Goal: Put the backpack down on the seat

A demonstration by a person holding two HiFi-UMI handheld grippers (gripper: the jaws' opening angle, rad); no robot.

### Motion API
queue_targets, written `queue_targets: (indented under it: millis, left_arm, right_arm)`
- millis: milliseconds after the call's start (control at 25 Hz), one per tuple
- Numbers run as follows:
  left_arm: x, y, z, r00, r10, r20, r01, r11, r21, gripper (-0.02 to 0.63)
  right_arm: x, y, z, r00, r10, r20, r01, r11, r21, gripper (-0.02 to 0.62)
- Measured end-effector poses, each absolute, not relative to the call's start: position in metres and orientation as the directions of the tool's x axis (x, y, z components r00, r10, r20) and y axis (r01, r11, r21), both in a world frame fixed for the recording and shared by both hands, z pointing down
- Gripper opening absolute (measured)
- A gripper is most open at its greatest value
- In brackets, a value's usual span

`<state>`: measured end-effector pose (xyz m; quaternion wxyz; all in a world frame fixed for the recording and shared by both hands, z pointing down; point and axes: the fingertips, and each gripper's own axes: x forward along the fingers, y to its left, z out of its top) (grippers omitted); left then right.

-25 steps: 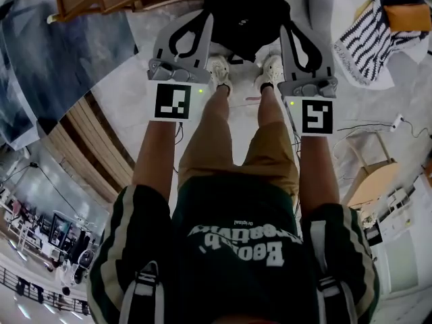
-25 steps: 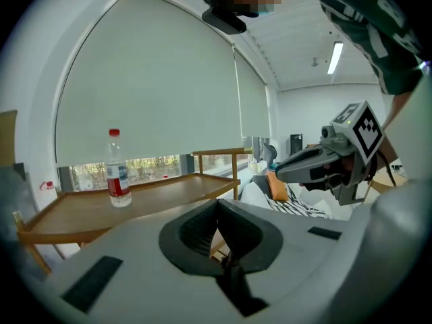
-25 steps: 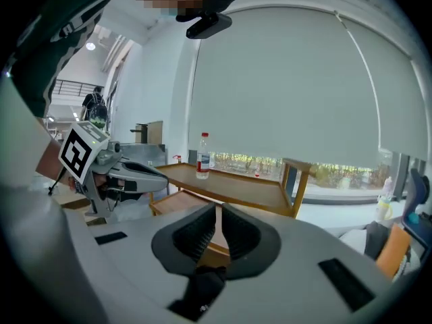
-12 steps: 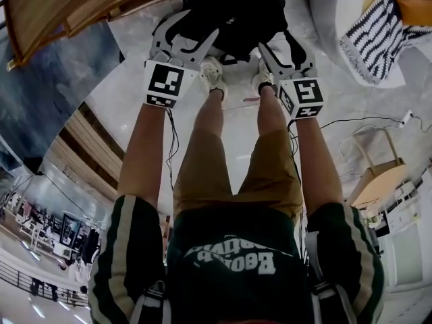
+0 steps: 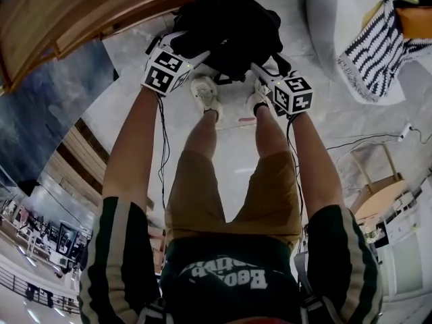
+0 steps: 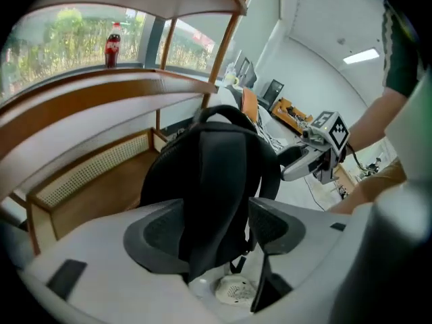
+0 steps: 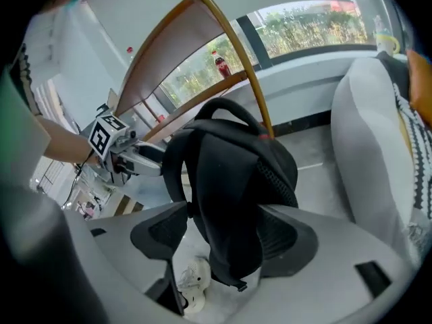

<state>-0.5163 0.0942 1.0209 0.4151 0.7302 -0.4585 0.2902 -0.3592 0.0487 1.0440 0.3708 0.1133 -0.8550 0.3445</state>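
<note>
marble floor [image 5: 128,106], wooden seat [image 5: 61,19] at far edge. black backpack [image 5: 229,22] upright just in front of seat, near shoes [image 5: 204,92]. left gripper [image 6: 216,229] + right gripper [image 7: 223,238]: jaws just been opening, now wide, strap [image 6: 219,181] btwn each pair, unpinched.

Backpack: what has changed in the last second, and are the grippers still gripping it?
The left gripper and right gripper came down and tipped forward, lowering the backpack by the wooden bench. Both were shut on the shoulder straps a second ago; their jaws have just been opening, and each strap still lies between parted jaws. The person's shoes and the striped cloth stayed put.
</note>
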Motion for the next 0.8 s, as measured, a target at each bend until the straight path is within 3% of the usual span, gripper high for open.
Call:
queue_targets:
  millis: [240, 280, 360, 440, 800]
  left_arm:
    - [-0.499, 0.077, 1.047, 0.493, -0.406, 0.77, -0.87, -0.255, 0.423, 0.31]
    - [-0.494, 0.07, 1.046, 0.502, -0.419, 0.757, -0.864, -0.27, 0.424, 0.281]
    - [-0.483, 0.062, 1.042, 0.511, -0.44, 0.738, -0.858, -0.303, 0.414, 0.143]
    - [-0.477, 0.062, 1.041, 0.515, -0.452, 0.729, -0.857, -0.308, 0.414, 0.086]
    - [-0.478, 0.076, 1.004, 0.5, -0.429, 0.753, -0.856, -0.375, 0.355, 0.08]
  right_arm:
    - [-0.394, 0.064, 1.065, -0.781, 0.184, 0.597, -0.355, 0.656, -0.666, 0.284]
    - [-0.401, 0.063, 1.06, -0.806, 0.179, 0.564, -0.341, 0.638, -0.69, 0.284]
    - [-0.407, 0.057, 1.049, -0.843, 0.164, 0.512, -0.306, 0.636, -0.708, 0.081]
    - [-0.405, 0.054, 1.043, -0.856, 0.154, 0.493, -0.287, 0.653, -0.701, 0.072]
    - [-0.406, 0.059, 0.997, -0.87, 0.139, 0.472, -0.25, 0.701, -0.668, 0.072]
